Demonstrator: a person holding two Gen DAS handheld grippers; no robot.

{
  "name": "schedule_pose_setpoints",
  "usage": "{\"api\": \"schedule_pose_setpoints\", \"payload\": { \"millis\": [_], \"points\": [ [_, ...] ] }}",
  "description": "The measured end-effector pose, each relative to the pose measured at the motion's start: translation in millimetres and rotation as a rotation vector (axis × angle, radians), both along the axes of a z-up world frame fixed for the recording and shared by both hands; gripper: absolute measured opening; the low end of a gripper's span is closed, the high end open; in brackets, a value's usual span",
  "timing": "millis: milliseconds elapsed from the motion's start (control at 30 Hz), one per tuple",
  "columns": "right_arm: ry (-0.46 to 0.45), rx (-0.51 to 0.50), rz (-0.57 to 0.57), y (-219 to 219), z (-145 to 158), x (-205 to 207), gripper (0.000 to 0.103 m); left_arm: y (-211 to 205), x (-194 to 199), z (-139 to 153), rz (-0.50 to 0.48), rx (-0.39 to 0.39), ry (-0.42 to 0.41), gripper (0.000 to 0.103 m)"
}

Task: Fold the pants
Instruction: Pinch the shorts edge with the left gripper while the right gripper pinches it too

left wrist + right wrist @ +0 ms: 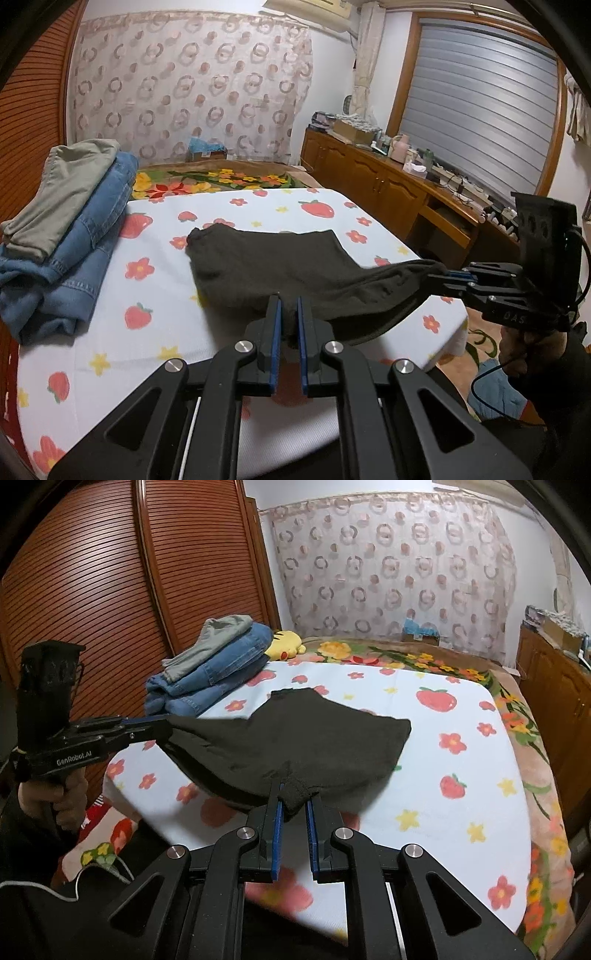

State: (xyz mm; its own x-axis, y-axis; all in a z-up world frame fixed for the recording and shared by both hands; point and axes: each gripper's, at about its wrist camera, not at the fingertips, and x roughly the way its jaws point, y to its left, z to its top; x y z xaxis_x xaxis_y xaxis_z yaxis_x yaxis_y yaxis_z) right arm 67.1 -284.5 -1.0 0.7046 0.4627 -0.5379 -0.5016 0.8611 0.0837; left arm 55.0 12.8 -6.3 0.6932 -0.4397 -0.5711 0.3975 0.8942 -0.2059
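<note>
Dark pants point(266, 266) lie partly on the strawberry-print sheet point(155, 295), their near edge lifted off it. My left gripper point(289, 314) is shut on one near corner of the pants. My right gripper point(295, 801) is shut on the other near corner, with a bunch of cloth between its blue pads. In the left wrist view the right gripper point(443, 277) holds the edge at the right. In the right wrist view the left gripper point(162, 725) holds it at the left, and the pants point(303, 738) stretch between the two.
A stack of folded jeans and grey-green pants point(70, 236) sits at the bed's far left, also in the right wrist view point(218, 661). A yellow plush toy point(286, 644) lies behind it. A wooden sideboard point(388, 184) stands right of the bed. A louvred wardrobe point(110, 590) stands left.
</note>
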Motion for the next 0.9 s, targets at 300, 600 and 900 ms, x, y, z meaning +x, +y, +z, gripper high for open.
{"api": "schedule_pose_setpoints", "payload": {
  "millis": [300,600,900],
  "points": [
    [-0.011,-0.027,-0.021,12.5,9.5,65.7,0.011,4.2,57.5,1.1,0.035,0.026,0.003,0.009],
    [-0.005,-0.059,-0.027,28.0,8.4,109.4,0.011,4.0,103.7,-1.0,0.059,0.050,0.029,0.009],
    [-0.015,-0.065,-0.037,35.6,13.9,142.8,0.011,4.3,129.8,7.1,0.096,0.079,0.017,0.009]
  ]
}}
